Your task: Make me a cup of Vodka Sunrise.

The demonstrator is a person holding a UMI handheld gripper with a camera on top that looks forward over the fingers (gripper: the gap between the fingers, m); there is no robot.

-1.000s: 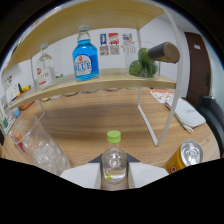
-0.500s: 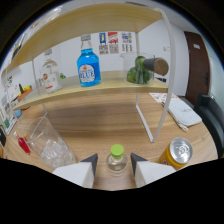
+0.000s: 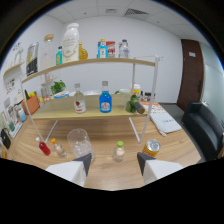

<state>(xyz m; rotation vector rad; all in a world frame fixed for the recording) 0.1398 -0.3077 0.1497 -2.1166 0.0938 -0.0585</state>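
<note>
- The gripper (image 3: 114, 163) is holding its jaws wide apart, gripping nothing, with bare bench (image 3: 107, 175) lying between them.
- A small clear bottle with a green cap (image 3: 118, 151) is standing upright on the bench just ahead of the jaws, apart from both fingers (image 3: 83, 161).
- A clear plastic cup (image 3: 79, 143) is standing ahead of the left finger, beside the green-capped bottle.
- An orange drink can (image 3: 150, 148) is standing ahead of the right finger, close to a white shelf post (image 3: 148, 107).
- A small bottle of red liquid (image 3: 43, 146) and a small clear bottle (image 3: 57, 147) are leaning further to the left of the cup.
- A blue bottle (image 3: 105, 100) and a clear bottle with a red label (image 3: 78, 100) are standing on the lower shelf (image 3: 90, 113) beyond the bench items.
- More bottles are lining the upper shelf (image 3: 95, 62).
</note>
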